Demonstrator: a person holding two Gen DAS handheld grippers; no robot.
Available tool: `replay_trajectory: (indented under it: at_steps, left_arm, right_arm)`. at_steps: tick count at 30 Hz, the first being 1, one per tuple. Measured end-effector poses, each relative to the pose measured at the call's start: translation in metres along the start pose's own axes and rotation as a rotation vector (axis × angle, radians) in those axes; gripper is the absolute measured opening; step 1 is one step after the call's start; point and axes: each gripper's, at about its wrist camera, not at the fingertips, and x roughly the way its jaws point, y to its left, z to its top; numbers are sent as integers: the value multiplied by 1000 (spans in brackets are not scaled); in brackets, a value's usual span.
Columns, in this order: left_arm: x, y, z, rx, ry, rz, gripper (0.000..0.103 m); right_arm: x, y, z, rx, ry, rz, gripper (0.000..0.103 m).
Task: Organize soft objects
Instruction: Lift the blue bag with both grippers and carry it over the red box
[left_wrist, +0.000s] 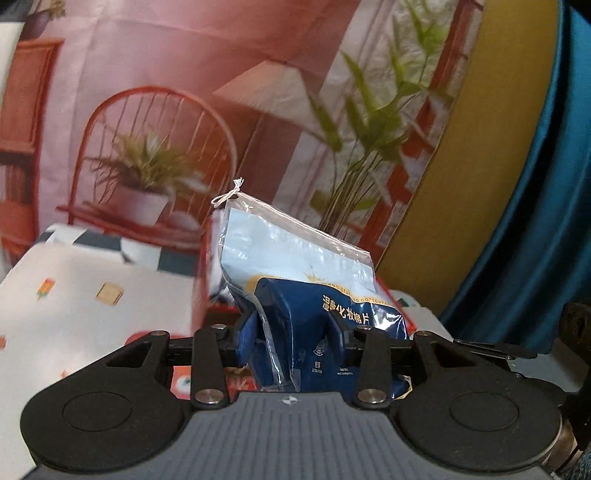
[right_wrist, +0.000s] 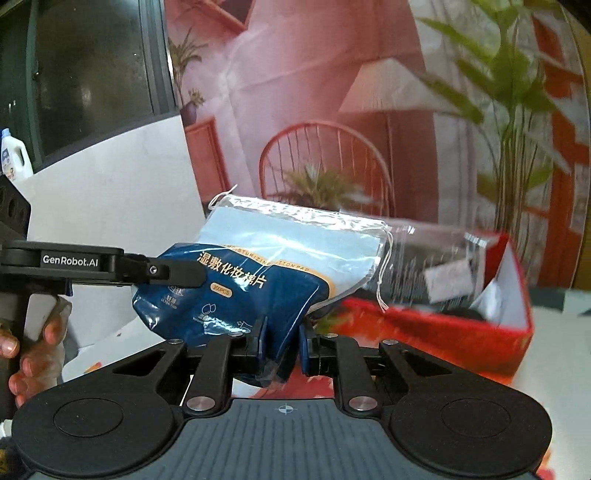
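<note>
1. Both hand-held grippers clamp one soft item: a blue and pale-blue plastic drawstring pouch of cotton pads (right_wrist: 255, 273), which hangs in the air, touching no surface.
2. The right gripper (right_wrist: 282, 341) has its jaws nearly together, pinching the pouch's lower blue edge.
3. The left gripper (left_wrist: 295, 332) stands wider, its jaws pressed on a thicker fold of the same pouch (left_wrist: 314, 288); in the right wrist view it reaches in from the left, carried by the person's hand (right_wrist: 33, 354).
4. The red open-topped box (right_wrist: 461, 325) is the landmark: the pouch sits above and just before its near rim, not yet inside.
5. Clear packets (right_wrist: 436, 258) appear to lie in the box already, so some sorting looks done.
6. What seems left: carrying the pouch over the rim, lowering it in, and letting go.
</note>
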Motion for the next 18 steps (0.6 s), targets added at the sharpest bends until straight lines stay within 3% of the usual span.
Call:
replay_trajectory:
  at_steps: [8,18]
  left_arm:
    - [29,-17,16,24,-7,-35,43]
    - [89,-21,44,8,34,-62,43]
  right_arm:
    - [-8,-28,21,-2,-30,-36,15]
    - [13,-71,39,19,-29,-81,15]
